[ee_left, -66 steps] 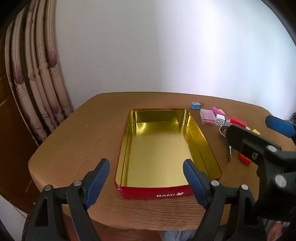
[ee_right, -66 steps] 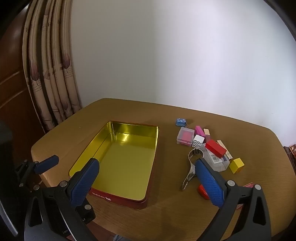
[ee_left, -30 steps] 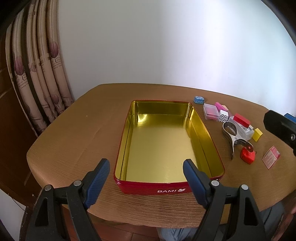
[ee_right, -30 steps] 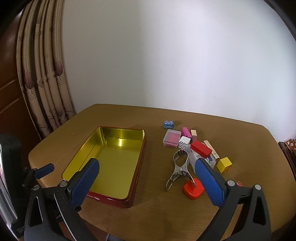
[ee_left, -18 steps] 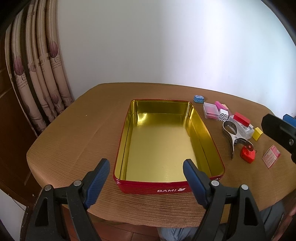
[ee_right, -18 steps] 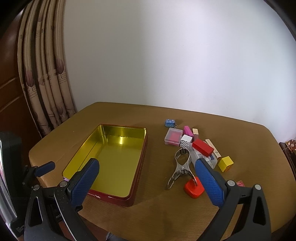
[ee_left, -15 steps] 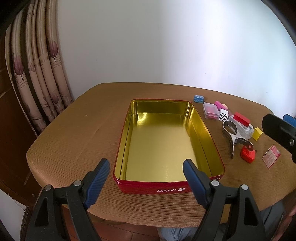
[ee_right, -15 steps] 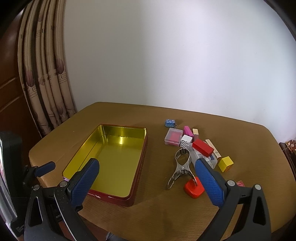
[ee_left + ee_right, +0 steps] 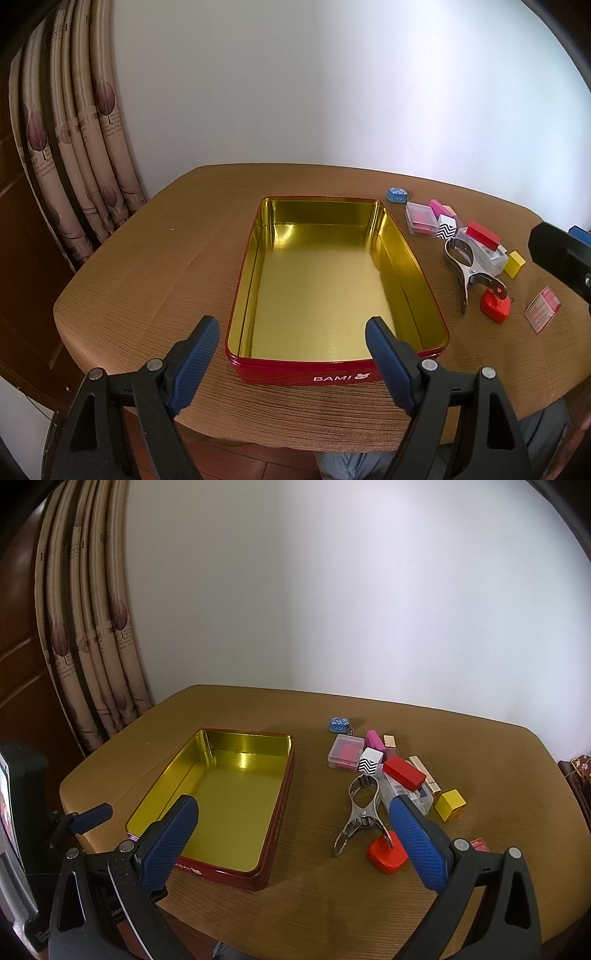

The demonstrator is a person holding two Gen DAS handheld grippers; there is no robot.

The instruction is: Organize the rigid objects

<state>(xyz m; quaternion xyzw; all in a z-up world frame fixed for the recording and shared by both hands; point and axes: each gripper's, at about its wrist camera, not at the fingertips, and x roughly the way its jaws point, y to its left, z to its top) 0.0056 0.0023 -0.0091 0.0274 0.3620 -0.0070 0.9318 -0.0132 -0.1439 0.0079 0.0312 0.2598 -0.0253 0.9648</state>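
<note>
A red tin (image 9: pixel 338 376) with a gold interior and "BAMI" in white on its near wall sits open on the brown counter (image 9: pixel 155 266), near the front edge, and nothing lies inside it. To its right is a loose cluster of small rigid things: a blue patterned keychain (image 9: pixel 339 725) at the far end, a clear box with a pink insert (image 9: pixel 345 756), a pink block (image 9: pixel 373 739), a small tan block (image 9: pixel 389 741) and a black-and-white zigzag cube (image 9: pixel 370 762) touching the clear box. Closer in, a red block (image 9: pixel 403 771) rests on top of a clear flat case (image 9: pixel 410 794), with a gold tube (image 9: pixel 424 771) just beside them and a yellow cube (image 9: pixel 450 803) to the right. A metal spring clamp (image 9: pixel 358 812) lies flat with its handles pointing toward the front, its tip near a red rounded square piece (image 9: pixel 386 853). A small pink packet (image 9: pixel 542 309) lies apart at the right. The left hand-held gripper (image 9: pixel 291 358) hovers at the front of the counter, spread wide with nothing between its blue pads, straddling the near left corner of the tin. The right hand-held gripper (image 9: pixel 291 840) is likewise spread and holding nothing, above the counter's front edge between tin and cluster. Patterned curtains (image 9: pixel 85 635) hang at the left against a white wall (image 9: pixel 369 590).
</note>
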